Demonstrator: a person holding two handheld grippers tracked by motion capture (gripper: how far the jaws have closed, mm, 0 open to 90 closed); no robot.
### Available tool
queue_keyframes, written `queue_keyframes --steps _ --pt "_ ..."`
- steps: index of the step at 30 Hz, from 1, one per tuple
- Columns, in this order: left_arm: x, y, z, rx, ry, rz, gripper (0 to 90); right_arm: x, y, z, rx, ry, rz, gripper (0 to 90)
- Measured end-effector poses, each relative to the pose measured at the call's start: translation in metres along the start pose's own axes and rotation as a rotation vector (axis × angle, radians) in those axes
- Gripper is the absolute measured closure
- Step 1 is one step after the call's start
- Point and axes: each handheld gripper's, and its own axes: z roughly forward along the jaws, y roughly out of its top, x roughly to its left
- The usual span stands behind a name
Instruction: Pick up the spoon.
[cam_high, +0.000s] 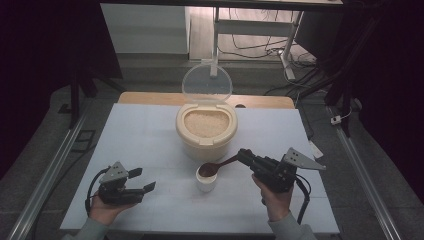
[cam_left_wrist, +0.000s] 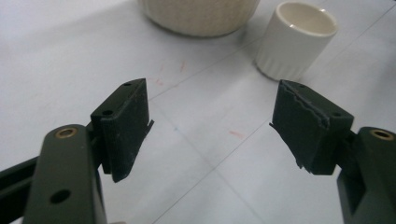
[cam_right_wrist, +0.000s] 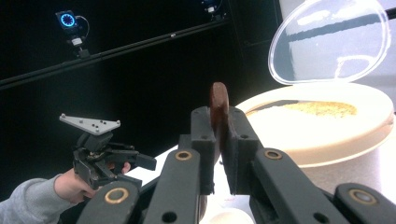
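A cream rice container (cam_high: 205, 132) full of pale grains stands mid-table with its clear lid (cam_high: 206, 82) raised. Just in front of it stands a small white cup (cam_high: 206, 182). My right gripper (cam_high: 245, 156) is shut on the handle of a brown wooden spoon (cam_high: 220, 165), and the spoon's bowl hovers over the cup. In the right gripper view the handle (cam_right_wrist: 218, 105) stands up between the pressed jaws of my right gripper (cam_right_wrist: 218, 140). My left gripper (cam_high: 142, 180) is open and holds nothing, low at the table's front left. Its jaws (cam_left_wrist: 210, 130) face the cup (cam_left_wrist: 295, 39).
The white table (cam_high: 145, 135) has bare surface around the left hand, and a wooden strip (cam_high: 150, 97) runs along its far edge. Beyond it are a desk frame (cam_high: 252, 30) and floor cables. The container base (cam_left_wrist: 198, 16) is beside the cup.
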Motion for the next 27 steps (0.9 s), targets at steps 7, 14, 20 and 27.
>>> queue_keyframes --steps 7,14,20,27 --pt "0.008 -0.006 0.000 0.012 0.023 -0.019 26.8 -0.004 0.007 -0.008 -0.024 -0.017 -0.007 83.7" --pt "0.011 -0.008 0.001 0.018 0.040 -0.023 26.4 -0.008 0.012 -0.016 -0.050 -0.038 -0.008 83.7" --pt "0.010 -0.008 0.001 0.019 0.049 -0.017 25.7 -0.010 0.016 -0.020 -0.066 -0.049 -0.008 83.7" --pt "0.010 -0.009 0.003 0.029 0.057 -0.009 24.9 -0.012 0.021 -0.026 -0.091 -0.066 -0.010 83.7"
